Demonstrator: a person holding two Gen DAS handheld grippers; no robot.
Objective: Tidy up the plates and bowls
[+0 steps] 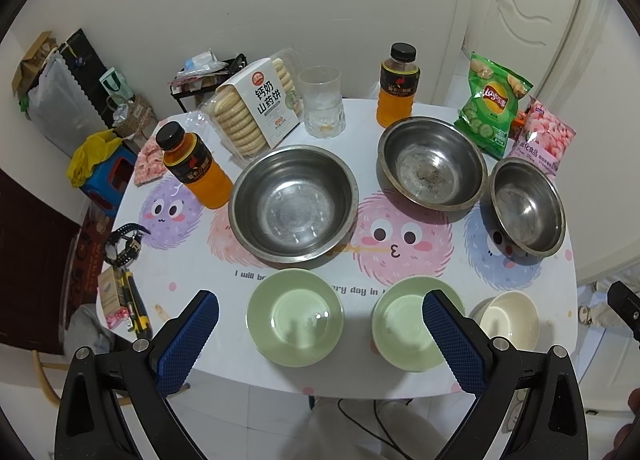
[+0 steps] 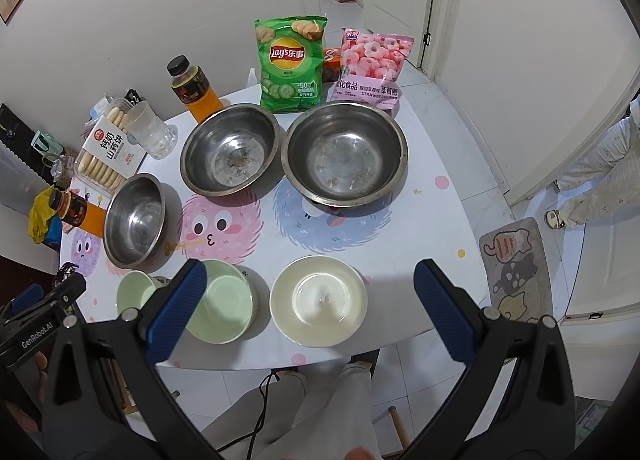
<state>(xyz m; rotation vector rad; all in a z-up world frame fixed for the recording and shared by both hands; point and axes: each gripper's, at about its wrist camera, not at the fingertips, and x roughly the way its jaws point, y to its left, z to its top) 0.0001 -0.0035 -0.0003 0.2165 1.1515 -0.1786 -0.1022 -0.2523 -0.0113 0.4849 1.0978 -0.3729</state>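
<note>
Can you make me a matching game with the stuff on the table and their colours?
Things:
1. Lay's chip bag
2. Strawberry ring snack bag
3. Drink in the bottle
4. Bowl nearest the right gripper

Colours:
A. Orange
B. Cream
C. Green
D. Pink

Pairs: 1-C, 2-D, 3-A, 4-B

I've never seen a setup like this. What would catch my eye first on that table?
Probably the three shiny stainless steel bowls in a row across the middle of the cartoon-monster tablecloth. Nearer the front edge sit two pale green bowls and one cream bowl. At the back, a bright green bag of chips stands upright beside a pink bag of strawberry rings.
</note>
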